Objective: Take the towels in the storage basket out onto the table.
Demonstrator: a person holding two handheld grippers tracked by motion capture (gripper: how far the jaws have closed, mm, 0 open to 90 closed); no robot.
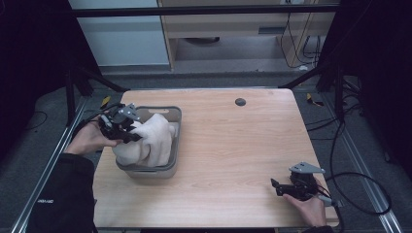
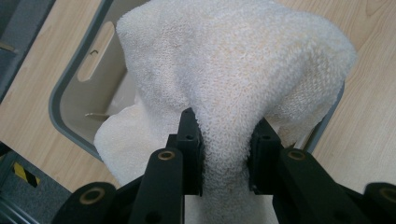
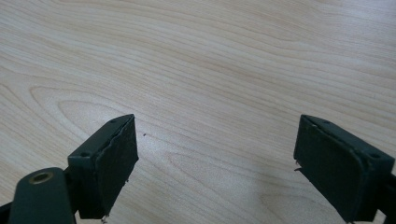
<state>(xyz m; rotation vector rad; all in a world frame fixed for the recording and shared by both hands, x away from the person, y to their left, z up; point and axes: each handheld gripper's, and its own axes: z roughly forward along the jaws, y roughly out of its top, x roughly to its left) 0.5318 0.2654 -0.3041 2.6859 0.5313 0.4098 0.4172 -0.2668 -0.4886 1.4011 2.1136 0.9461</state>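
Observation:
A cream terry towel (image 1: 150, 141) bulges out of a grey plastic basket (image 1: 176, 116) on the left side of the wooden table. My left gripper (image 1: 130, 136) is shut on a bunched fold of that towel (image 2: 233, 84), which is lifted above the basket (image 2: 70, 74); the cloth is pinched tight between the two black pads (image 2: 190, 140). Part of the towel still hangs down inside the basket. My right gripper (image 1: 277, 187) rests low at the table's front right, pointing left. Its jaws stand wide apart over bare wood (image 3: 215, 154) with nothing between them.
A small dark round hole (image 1: 240, 102) sits in the table (image 1: 243, 145) near its far edge. Cables (image 1: 359, 194) trail off the right side. Metal frame rails (image 1: 48, 165) run along both sides of the table.

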